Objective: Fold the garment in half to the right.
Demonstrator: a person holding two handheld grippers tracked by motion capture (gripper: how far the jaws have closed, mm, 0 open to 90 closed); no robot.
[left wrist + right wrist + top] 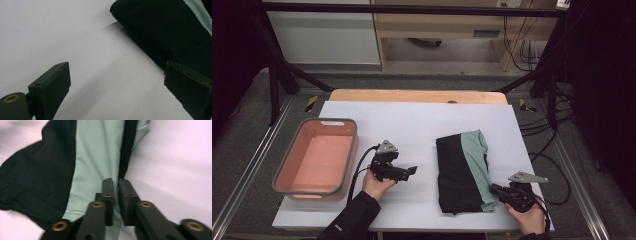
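Folded garment [462, 171], black with a mint-green panel along one side, is lying right of centre on the white sheet [412, 125] in the high view, its long edges running up and down the frame. You are bringing your right gripper [495, 189] in at the garment's lower right corner, low in the frame. In the right gripper view its jaws are standing nearly together with a thin slit between them, right at the edge of the green panel [96, 165]; whether any cloth is pinched there cannot be told. Your left gripper [412, 170] is hovering over bare sheet just left of the garment, and in the left gripper view its jaws are standing wide apart with nothing between them, the black fabric [162, 32] filling the upper right of that frame.

Judging by the stitched hem and the way it lies in soft layers, the piece looks like light, limp knit cloth. It will likely sag and unfold if you are lifting it by one point, and a single layer may peel away from the stack. A pinch through all layers at a folded corner, with the other gripper taking the opposite corner, should be keeping the fold intact. A pink tub [318, 156] with a grey rim is sitting at the left of the high view, well apart from the garment.
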